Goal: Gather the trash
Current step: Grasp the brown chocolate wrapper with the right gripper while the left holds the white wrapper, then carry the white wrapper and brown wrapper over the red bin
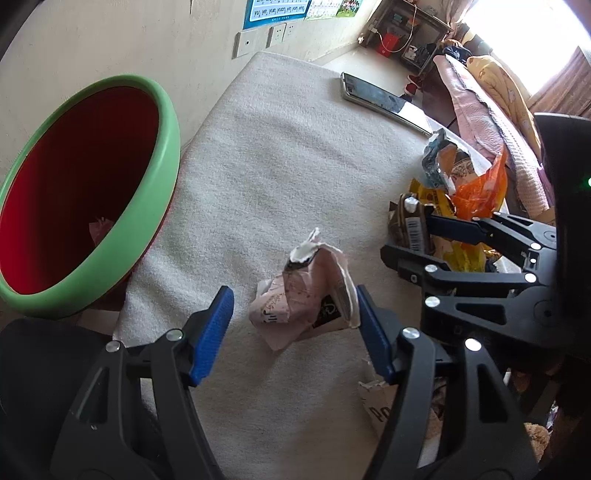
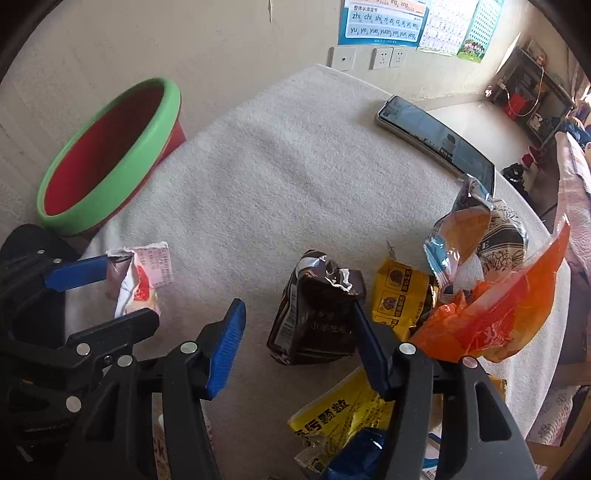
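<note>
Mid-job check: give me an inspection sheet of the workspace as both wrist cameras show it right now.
Surface: table under a white cloth.
Job's things: pink wrapper between the left claw fingers; brown wrapper between the right claw fingers; red bin with green rim at the table's left edge, a scrap inside.
Clutter: orange bag, yellow packets, phone.
Grippers: both claws open, neither closed on anything.
Cables: one hanging by the far shelf.
Surroundings: wall sockets, pinyin poster, bedding at right.
</note>
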Action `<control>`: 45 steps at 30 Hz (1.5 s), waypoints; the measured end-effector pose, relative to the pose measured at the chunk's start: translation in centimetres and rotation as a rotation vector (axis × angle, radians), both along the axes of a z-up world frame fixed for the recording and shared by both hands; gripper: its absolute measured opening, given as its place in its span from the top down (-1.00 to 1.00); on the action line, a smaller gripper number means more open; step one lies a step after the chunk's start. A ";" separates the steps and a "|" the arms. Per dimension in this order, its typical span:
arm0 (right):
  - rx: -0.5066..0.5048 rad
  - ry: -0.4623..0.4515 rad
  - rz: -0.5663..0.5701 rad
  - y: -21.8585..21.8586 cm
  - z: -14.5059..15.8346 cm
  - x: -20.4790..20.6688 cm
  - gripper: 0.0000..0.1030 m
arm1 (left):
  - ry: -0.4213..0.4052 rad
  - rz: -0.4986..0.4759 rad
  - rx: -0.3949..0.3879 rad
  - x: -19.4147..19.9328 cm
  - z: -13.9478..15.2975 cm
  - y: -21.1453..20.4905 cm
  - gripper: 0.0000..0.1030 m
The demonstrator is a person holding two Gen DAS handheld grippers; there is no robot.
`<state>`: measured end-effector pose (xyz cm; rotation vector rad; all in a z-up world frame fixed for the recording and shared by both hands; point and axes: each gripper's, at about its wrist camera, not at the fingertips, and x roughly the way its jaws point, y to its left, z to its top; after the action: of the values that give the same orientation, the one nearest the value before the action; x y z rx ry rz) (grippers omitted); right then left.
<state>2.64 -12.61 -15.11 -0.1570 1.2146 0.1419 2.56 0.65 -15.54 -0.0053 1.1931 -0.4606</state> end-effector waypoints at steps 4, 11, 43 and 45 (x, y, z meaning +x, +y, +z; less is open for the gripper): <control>0.033 0.002 -0.036 -0.8 -0.2 0.5 -0.03 | -0.010 -0.025 0.035 -0.2 -0.2 -0.7 -0.31; 0.162 -0.001 -0.104 -2.1 0.6 0.4 -0.03 | -0.011 -0.026 0.039 -0.2 -0.2 -0.8 -0.32; 0.183 -0.073 -0.102 -1.0 3.5 -1.7 0.09 | -0.067 -0.034 0.024 -0.9 0.8 -0.8 -0.09; 0.203 -0.103 -0.101 -0.7 4.7 -2.1 0.09 | -0.075 -0.030 0.020 -0.9 1.0 -0.8 -0.09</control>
<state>0.51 -13.35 -10.36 0.0734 1.0960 0.1658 1.70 -0.12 -14.52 0.0473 1.1253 -0.4715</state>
